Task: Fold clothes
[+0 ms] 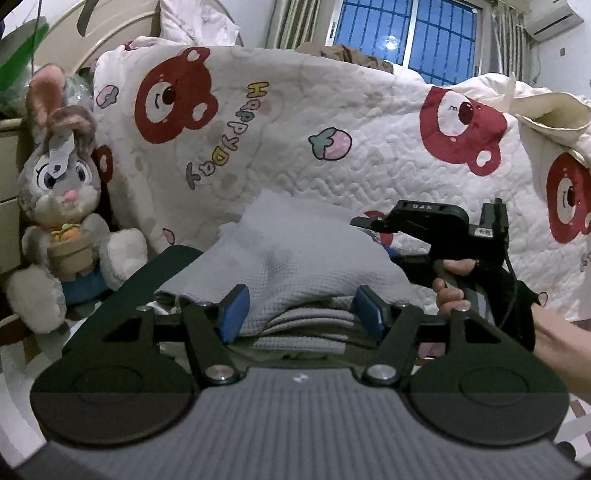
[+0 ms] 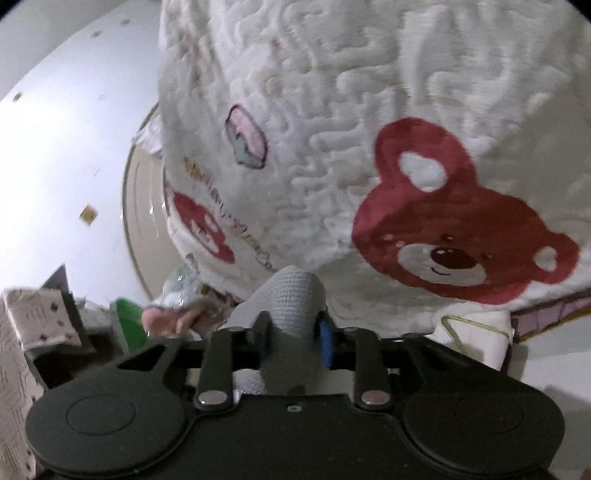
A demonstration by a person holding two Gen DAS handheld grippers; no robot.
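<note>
Nearest the left wrist camera, the left gripper (image 1: pixel 301 308) stood with its blue pads (image 1: pixel 232 314) apart at either side of a bunched grey waffle-knit garment (image 1: pixel 295 254); the cloth rose in a mound between them, and whether the pads pressed on it could not be told. To the far left of that view a grey plush rabbit (image 1: pixel 62 206) sat upright holding a small toy pot, leaning against a white quilt (image 1: pixel 295 122) printed with red bear faces and strawberries, which draped behind the garment across the whole width. Above the quilt a barred window (image 1: pixel 406 33) showed blue. At the right, a hand (image 1: pixel 452 284) gripped the handle of the right gripper (image 1: pixel 364 221), whose black body lay just beside the garment's far right edge. In the blurred right wrist view, the right gripper (image 2: pixel 295 336) had its jaws drawn in around a narrow fold of the same grey garment (image 2: pixel 291 299), the cloth filling the gap between them. Left of it a pink rabbit ear (image 2: pixel 166 319) showed, and the quilt (image 2: pixel 332 110) loomed close above.
</note>
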